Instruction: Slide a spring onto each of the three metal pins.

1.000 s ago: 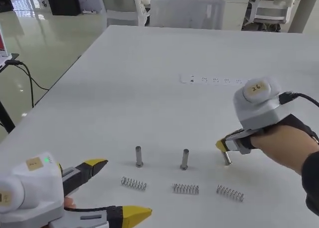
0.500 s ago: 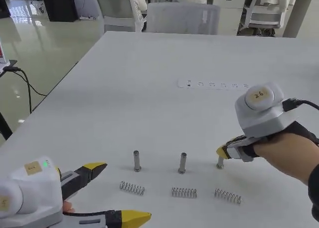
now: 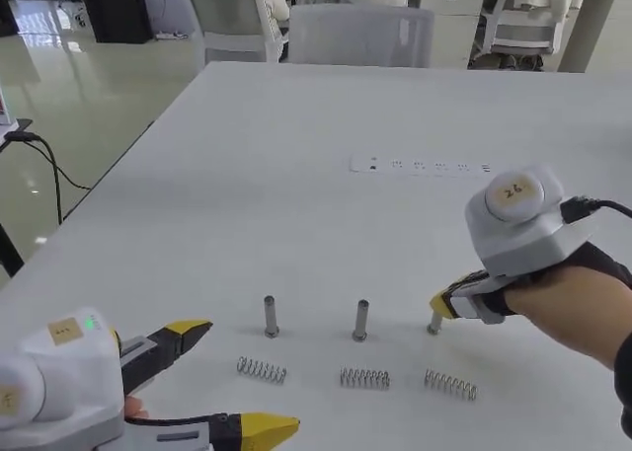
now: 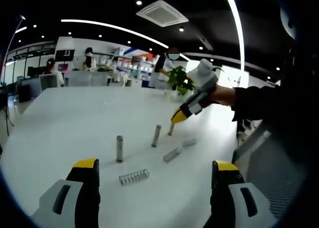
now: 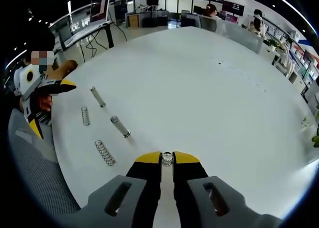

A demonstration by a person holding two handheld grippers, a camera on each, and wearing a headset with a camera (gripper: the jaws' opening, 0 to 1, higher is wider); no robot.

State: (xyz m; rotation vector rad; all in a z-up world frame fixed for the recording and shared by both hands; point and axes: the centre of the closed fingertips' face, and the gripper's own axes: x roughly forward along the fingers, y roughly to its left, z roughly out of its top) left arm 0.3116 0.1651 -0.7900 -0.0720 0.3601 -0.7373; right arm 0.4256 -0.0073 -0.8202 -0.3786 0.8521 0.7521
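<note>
Yellow tips on grey-and-white left gripper (image 4: 155, 164) and right gripper (image 5: 167, 159); silver-grey metal pins (image 3: 271, 315), springs (image 3: 364, 378); plain white table (image 3: 296, 175).

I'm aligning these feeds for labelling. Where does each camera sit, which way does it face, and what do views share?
Head view: on the headset, facing forward and down over the table; left gripper, right gripper and hand show.
Left gripper view: on the left gripper, facing along its open jaws across the left spring toward the right gripper.
Right gripper view: on the right gripper, facing down its jaws, shut on the right pin.
Shared: both gripper views see the middle pin.
</note>
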